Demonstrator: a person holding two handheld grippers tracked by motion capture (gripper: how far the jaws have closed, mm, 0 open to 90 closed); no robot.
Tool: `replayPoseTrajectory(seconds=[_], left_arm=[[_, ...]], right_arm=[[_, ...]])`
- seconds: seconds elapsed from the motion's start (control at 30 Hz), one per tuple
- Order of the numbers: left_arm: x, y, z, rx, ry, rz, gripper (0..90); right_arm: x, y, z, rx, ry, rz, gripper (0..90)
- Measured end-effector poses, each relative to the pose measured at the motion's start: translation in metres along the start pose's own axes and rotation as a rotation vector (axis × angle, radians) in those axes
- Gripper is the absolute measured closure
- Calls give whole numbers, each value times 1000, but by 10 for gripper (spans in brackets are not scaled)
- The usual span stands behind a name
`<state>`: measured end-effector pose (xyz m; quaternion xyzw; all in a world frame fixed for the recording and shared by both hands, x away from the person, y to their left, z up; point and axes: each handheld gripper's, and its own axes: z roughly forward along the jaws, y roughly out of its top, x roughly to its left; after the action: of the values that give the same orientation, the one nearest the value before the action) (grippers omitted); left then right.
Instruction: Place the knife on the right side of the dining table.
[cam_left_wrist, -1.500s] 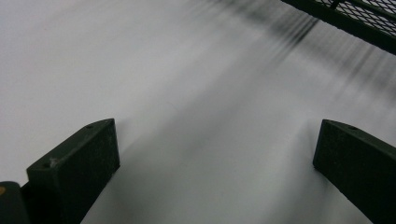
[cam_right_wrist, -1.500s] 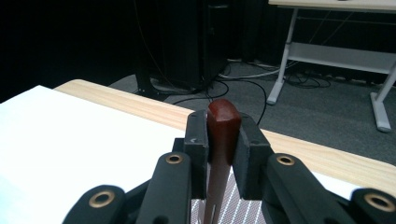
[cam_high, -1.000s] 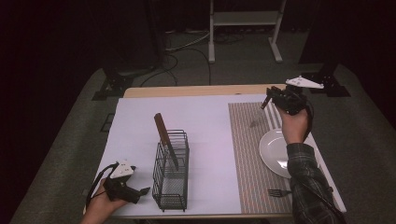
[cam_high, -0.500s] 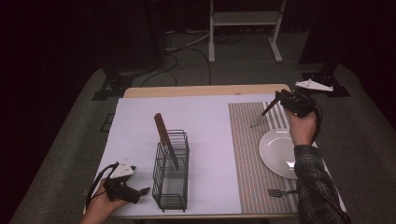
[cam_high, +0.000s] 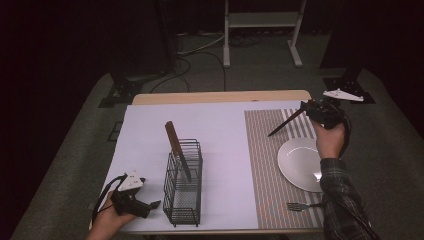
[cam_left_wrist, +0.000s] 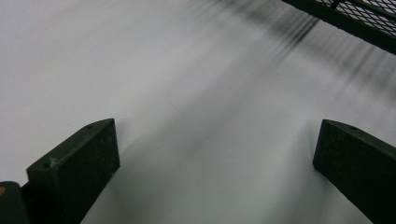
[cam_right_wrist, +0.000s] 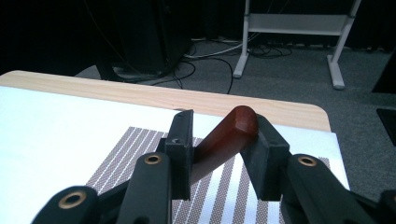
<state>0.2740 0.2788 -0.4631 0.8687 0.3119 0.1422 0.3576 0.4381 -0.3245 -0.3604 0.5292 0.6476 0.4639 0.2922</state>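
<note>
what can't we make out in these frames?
- Held utensil: high view too small to tell knife from anything else; right gripper view has just its brown handle in the right gripper, the rest hidden below the jaws.
- Wire basket: cut by the left gripper view's top edge, blurred.
- Fork: tiny, its handle under the sleeve.

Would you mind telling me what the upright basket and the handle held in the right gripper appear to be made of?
The basket looks like dark-coated metal wire: thin black rods with a fine mesh near its base. The handle clamped in the right gripper looks like reddish-brown wood with a smooth, slightly glossy finish and a rounded end, though moulded plastic cannot be ruled out.
</note>
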Motion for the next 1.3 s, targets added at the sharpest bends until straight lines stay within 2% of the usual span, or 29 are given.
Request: replayPoseTrajectory(seconds=[0.43,1.3], left_arm=[[0,0,0,0,0,0,0],[0,0,0,0,0,0,0]], right_arm=[[-15,-12,-1,23,-10,29,577],[-46,-41,12,120,-39,151,433]])
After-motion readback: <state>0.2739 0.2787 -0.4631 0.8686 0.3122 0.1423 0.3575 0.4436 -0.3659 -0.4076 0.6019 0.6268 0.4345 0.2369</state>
